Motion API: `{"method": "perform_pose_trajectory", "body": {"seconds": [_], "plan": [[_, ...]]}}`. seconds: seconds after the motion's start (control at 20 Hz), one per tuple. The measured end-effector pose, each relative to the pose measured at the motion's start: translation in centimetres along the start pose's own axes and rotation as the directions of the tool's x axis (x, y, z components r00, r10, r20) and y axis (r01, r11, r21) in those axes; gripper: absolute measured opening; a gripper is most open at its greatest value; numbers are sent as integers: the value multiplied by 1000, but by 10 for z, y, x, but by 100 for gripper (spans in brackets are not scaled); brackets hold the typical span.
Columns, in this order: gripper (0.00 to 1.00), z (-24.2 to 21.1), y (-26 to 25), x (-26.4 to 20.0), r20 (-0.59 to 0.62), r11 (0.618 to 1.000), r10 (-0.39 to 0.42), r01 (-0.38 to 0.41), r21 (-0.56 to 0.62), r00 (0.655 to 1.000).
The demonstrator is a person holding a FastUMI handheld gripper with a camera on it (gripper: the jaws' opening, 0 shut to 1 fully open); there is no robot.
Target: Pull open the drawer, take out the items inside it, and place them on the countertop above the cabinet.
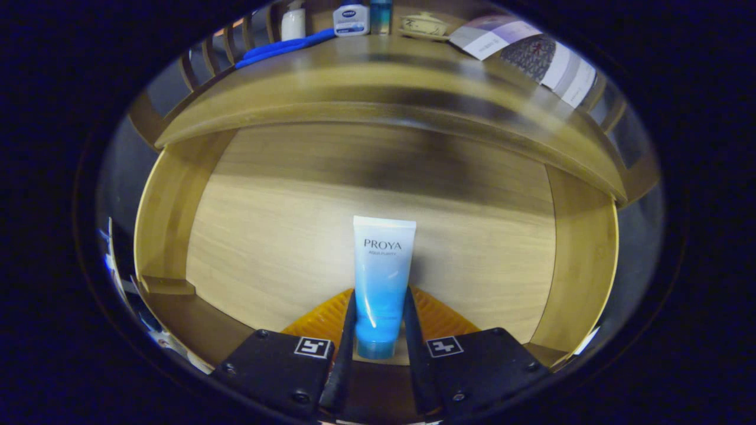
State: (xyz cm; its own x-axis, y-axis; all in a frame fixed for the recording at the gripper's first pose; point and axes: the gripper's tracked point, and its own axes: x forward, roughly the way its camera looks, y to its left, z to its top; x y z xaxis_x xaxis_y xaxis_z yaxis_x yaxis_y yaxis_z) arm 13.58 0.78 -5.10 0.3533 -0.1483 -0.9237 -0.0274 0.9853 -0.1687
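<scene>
Gripper (378,321): poised over the open drawer, looking down into it, one finger on each side of the tube.
Jaws: clenched on the tube, both fingers pressed against its lower body just above the cap (grip looks snug, no gap on either side).
Tube (381,277): white at the crimped far end, fading to blue near the cap; held between the fingers, cap end nearest the camera, flat end pointing away over the drawer floor.
Drawer (168,206): pulled open, pale wood floor under the tube, raised wooden walls on both sides and a front wall close under the fingers.
Orange ridged part (322,316): showing just behind the fingers on both sides of the tube (cannot tell whether part of the gripper or something lying in the drawer).
Countertop (378,74): wooden top of the cabinet, arching beyond the drawer, its front edge overhanging the drawer's back.
On the countertop, far side: blue toothbrush (283,47) lying flat, a white bottle (293,23) standing behind it, a white jar with a blue label (351,19), a teal bottle (381,15) just beside that, then a small cream lidded dish (423,25).
Further along: printed booklet (525,56), lying at the counter's far corner.
</scene>
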Motion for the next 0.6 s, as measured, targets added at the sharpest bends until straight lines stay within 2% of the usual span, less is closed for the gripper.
{"method": "perform_pose_trajectory", "body": {"seconds": [0.25,0.6], "plan": [[45,-2,2,-30,49,1000,13,-14,8,999],[45,27,4,-80,140,1000,15,-17,14,990]]}}
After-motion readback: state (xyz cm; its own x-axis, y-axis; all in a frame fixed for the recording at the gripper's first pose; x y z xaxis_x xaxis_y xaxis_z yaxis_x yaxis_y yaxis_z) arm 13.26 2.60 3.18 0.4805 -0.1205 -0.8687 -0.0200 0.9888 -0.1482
